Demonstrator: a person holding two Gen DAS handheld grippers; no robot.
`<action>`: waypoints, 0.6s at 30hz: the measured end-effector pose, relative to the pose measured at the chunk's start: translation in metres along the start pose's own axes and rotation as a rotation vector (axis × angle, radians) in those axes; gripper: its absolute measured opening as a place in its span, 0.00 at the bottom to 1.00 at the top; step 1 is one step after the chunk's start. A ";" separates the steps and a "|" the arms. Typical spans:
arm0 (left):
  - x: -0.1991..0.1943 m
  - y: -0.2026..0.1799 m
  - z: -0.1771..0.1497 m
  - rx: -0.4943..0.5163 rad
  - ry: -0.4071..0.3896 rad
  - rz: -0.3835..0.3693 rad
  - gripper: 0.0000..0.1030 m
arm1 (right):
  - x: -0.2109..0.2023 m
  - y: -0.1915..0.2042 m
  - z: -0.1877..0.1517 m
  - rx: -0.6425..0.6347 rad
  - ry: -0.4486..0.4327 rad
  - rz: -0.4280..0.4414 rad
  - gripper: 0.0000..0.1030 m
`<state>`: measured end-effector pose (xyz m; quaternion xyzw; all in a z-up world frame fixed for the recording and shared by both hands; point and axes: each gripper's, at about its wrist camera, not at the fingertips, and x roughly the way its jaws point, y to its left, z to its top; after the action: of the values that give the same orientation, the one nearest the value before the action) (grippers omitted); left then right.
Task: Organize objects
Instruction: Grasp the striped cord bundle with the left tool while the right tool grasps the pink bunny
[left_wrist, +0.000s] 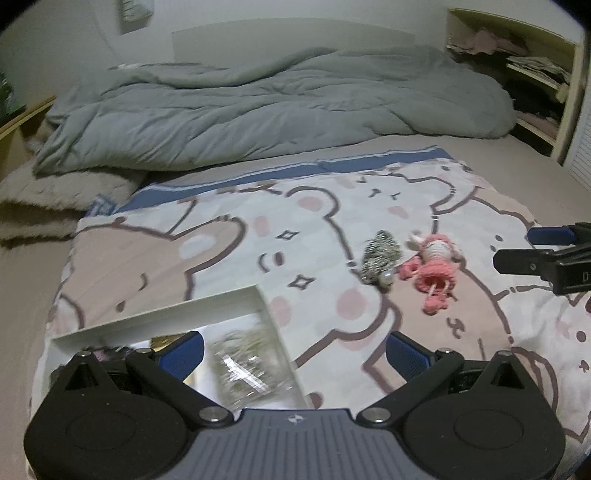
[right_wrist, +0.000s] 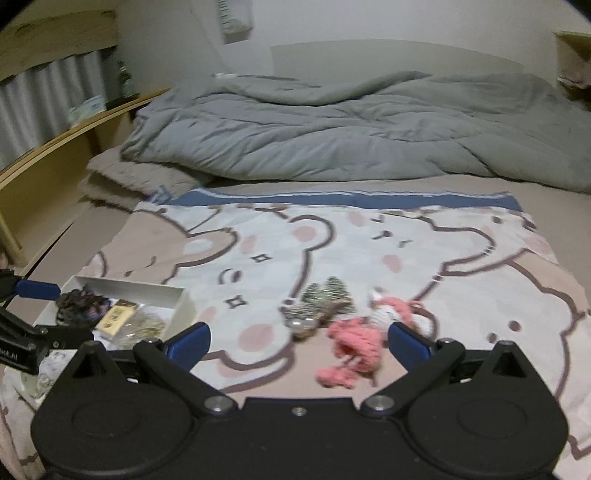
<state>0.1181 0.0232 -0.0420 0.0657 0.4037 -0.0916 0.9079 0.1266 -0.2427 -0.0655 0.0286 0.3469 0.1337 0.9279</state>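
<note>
Right of the white box (right_wrist: 147, 291), on the bear blanket (right_wrist: 369, 251), lie the pink doll (right_wrist: 354, 343) and, touching it on the box side, the speckled clip (right_wrist: 321, 302). My right gripper (right_wrist: 297, 341) hangs just short of the doll, fingers wide and empty; I'd centre them over its body before closing. My left gripper (left_wrist: 293, 352) gapes empty above the box's near corner.

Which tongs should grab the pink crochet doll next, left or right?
Right. The right tongs are open with the pink doll lying just ahead between their fingers. The left tongs are open over the white box, off to the side of the doll.
</note>
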 end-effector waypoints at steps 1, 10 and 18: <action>0.002 -0.005 0.001 0.007 -0.005 -0.004 1.00 | -0.001 -0.006 -0.001 0.011 -0.003 -0.009 1.00; 0.024 -0.045 0.016 0.052 -0.048 -0.053 1.00 | 0.001 -0.044 -0.009 0.107 -0.018 -0.057 1.00; 0.047 -0.074 0.027 0.090 -0.062 -0.096 1.00 | 0.016 -0.069 -0.012 0.296 0.007 -0.082 1.00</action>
<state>0.1528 -0.0595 -0.0624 0.0844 0.3735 -0.1551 0.9107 0.1463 -0.3050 -0.0953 0.1503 0.3669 0.0434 0.9170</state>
